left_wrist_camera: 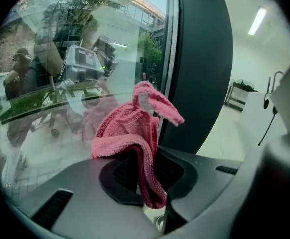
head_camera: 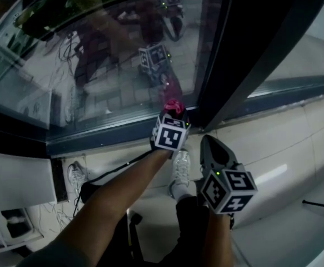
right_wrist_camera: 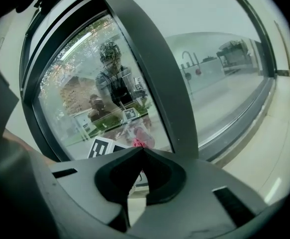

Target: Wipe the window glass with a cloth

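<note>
1. The pink cloth is clamped between the jaws of the left tool. It is bunched, with folds standing out past the tips and one flap hanging down between them.
2. In the centre of the head view, the cloth is held at the bottom edge of the window glass, just beside the dark upright post. It seems to touch the pane, but real contact cannot be confirmed.
3. The right tool is closed on nothing, its jaws meeting at the tips. It is held lower right of centre, apart from the glass and over the floor.
4. The step in hand is judged to be wiping at the lower right corner of the pane.
5. For the next move, the cloth should be pressed flatter on the glass and drawn sideways or upward. Even pressure is needed so that the cloth is not dragged out of the jaws.
6. Movement is limited by the post at the right and by the lower rail beneath. Open room is found only toward the upper left of the frame.
</note>
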`<state>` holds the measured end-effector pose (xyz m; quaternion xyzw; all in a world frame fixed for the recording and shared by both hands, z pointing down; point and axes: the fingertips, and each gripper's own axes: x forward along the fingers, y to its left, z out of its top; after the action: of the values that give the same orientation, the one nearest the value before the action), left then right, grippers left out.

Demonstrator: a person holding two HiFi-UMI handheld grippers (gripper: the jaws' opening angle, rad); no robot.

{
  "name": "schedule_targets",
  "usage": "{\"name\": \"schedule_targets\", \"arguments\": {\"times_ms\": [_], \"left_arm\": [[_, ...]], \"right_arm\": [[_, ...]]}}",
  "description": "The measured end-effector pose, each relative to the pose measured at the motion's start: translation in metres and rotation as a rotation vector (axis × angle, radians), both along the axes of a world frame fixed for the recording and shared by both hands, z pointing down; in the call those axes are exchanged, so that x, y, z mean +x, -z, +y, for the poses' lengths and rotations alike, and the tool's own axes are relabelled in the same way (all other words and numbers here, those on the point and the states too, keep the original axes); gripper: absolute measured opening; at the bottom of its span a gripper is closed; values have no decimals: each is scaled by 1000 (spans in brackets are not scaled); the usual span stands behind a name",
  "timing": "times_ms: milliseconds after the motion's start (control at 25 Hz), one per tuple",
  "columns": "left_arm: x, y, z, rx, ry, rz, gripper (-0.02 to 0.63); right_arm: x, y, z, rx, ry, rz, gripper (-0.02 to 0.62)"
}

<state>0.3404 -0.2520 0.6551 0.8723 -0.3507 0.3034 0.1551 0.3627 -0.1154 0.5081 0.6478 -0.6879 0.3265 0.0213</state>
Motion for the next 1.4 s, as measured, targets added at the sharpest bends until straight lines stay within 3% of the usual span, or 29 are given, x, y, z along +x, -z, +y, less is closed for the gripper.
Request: {"name": "schedule_targets", "arguments": {"times_ms": [440, 640, 920, 1400], "left_arm": [[63, -8, 13, 12, -125, -28, 54], [68, -3, 22, 5, -181, -27, 54], [33, 10, 47, -27, -196, 10, 54], [-100, 20, 23, -25, -8, 41, 54]], "right_arm": [[39, -6, 10, 6, -73, -27, -9], [37, 1, 8, 6, -62, -23, -9], [11, 6, -2, 3, -5, 12, -9], [-90, 3, -42, 22, 233, 51, -9]]}}
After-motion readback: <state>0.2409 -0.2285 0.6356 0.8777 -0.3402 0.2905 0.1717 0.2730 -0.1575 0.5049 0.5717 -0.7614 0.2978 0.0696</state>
